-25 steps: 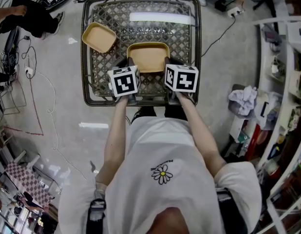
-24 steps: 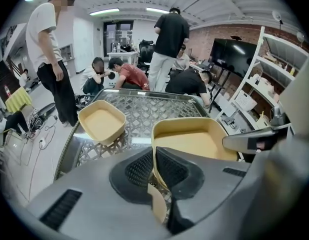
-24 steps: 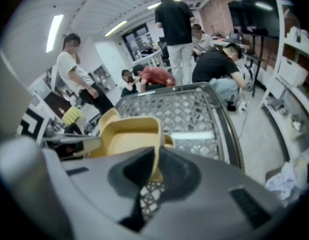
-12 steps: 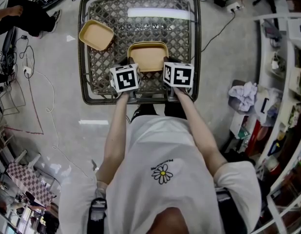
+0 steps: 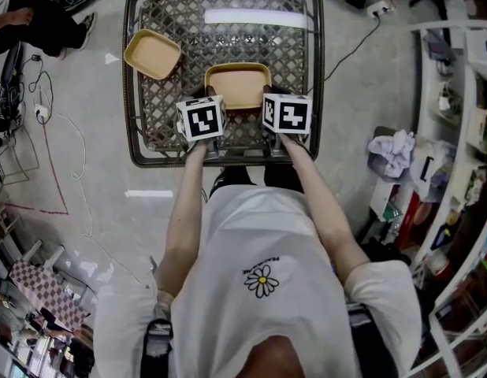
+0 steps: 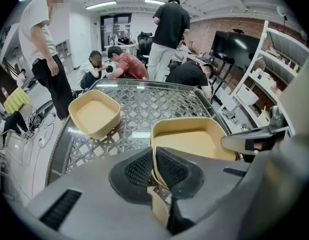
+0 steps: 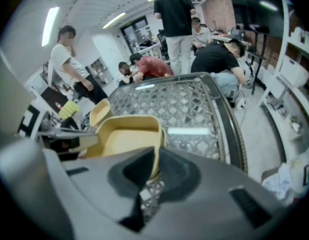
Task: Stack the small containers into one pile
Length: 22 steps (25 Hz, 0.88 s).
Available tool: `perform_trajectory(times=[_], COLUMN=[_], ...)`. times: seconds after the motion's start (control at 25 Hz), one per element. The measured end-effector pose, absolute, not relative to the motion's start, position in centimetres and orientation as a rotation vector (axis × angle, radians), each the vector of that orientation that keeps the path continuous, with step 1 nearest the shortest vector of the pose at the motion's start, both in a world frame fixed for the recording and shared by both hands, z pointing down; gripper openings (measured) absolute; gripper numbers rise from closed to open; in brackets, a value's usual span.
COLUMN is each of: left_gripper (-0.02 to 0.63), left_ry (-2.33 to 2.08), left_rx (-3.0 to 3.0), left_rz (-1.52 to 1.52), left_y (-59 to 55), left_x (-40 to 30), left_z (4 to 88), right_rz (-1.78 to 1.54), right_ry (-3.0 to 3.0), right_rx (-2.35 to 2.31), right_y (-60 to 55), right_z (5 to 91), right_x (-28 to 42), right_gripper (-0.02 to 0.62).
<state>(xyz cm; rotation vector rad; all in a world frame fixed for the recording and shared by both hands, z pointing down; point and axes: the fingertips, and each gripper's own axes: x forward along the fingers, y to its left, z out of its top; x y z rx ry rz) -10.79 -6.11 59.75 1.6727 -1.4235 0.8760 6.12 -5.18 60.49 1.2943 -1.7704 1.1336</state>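
Left gripper [image 6: 153, 166], right gripper [image 7: 155, 168] apparently on container [image 5: 237, 87]

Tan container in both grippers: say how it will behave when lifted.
The tan container looks thin-walled and empty, so probably light. Its rim may flex where the left gripper and right gripper pinch it. Held only at its near end, it could sag forward.

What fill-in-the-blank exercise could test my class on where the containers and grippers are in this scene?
1. The lattice table carries ____ tan containers.
2. The left gripper is shut on the ____ wall of the near container.
3. The right gripper is shut on that container's ____ wall.
4. The far container stands alone by the table's ____ edge.

Missing words: two; left; right; left
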Motion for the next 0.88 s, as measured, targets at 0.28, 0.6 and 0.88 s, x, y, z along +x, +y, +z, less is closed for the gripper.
perform_trajectory(times=[0.28,0.6,0.88], left_gripper=[0.046,0.045,0.046], left_ry=[-1.397,-1.395,-1.373], left_rx=[1.642,1.639,1.625], left_rz=[0.919,0.923,0.945], left_y=[-5.5,-5.7,-5.0], left_x=[-11.0,-10.8,-10.6], left_z=[61.3,62.3,63.1], right_rz=[1.133,1.117,1.041], right_ry=[-1.737,-1.733,-1.765], right_rx=[1.254,1.249,1.217], right_y=[-4.9,-4.9,-4.6], right_z=[62.1,62.4,62.3], right_x=[5.9,6.0,5.7], right_gripper=[0.044,0.044,0.055])
